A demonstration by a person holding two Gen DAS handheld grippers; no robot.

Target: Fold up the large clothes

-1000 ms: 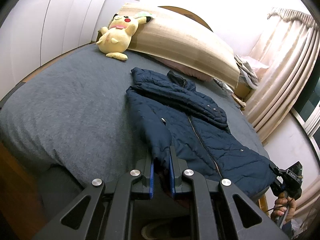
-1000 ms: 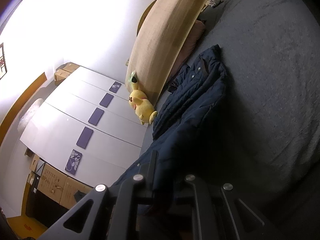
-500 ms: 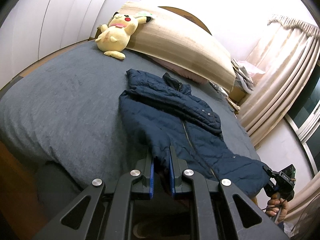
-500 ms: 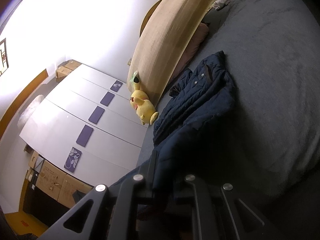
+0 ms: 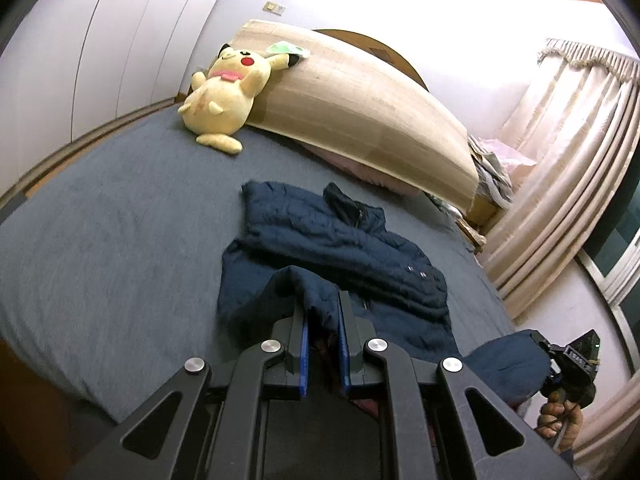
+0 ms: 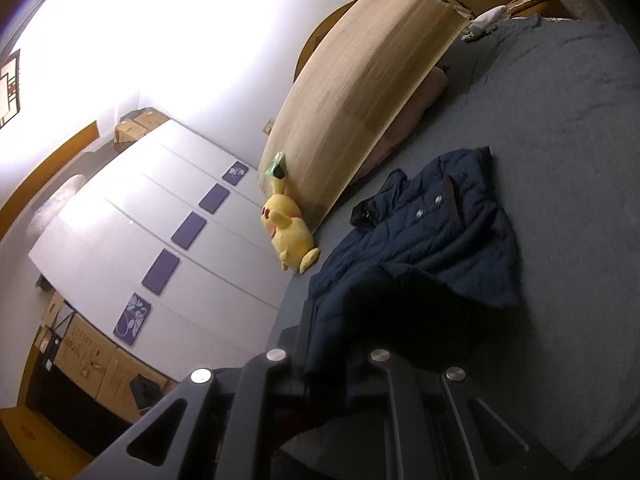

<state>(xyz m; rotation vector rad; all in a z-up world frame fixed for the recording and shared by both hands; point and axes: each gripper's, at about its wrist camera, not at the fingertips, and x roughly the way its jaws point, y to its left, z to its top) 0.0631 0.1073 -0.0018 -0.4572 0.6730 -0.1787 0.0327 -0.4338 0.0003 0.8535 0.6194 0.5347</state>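
Note:
A navy quilted jacket (image 5: 352, 240) lies on the grey bed (image 5: 100, 232), collar toward the headboard, sleeves folded across its front. My left gripper (image 5: 322, 312) is shut on the jacket's bottom hem at one corner, lifted off the bed. My right gripper (image 6: 330, 320) is shut on the other hem corner; it also shows in the left wrist view (image 5: 568, 360), held in a hand at the bed's right edge. The jacket (image 6: 436, 232) bulges up between the two held corners.
A yellow plush toy (image 5: 224, 96) leans on a beige bolster (image 5: 360, 108) at the head of the bed. Curtains (image 5: 568, 168) hang on the right. White wardrobe doors (image 6: 160, 232) and cardboard boxes (image 6: 92, 364) stand on the left.
Both grippers have lifted the jacket's hem and carried it toward the collar. The lower part of the jacket now rises off the bed and bunches up.

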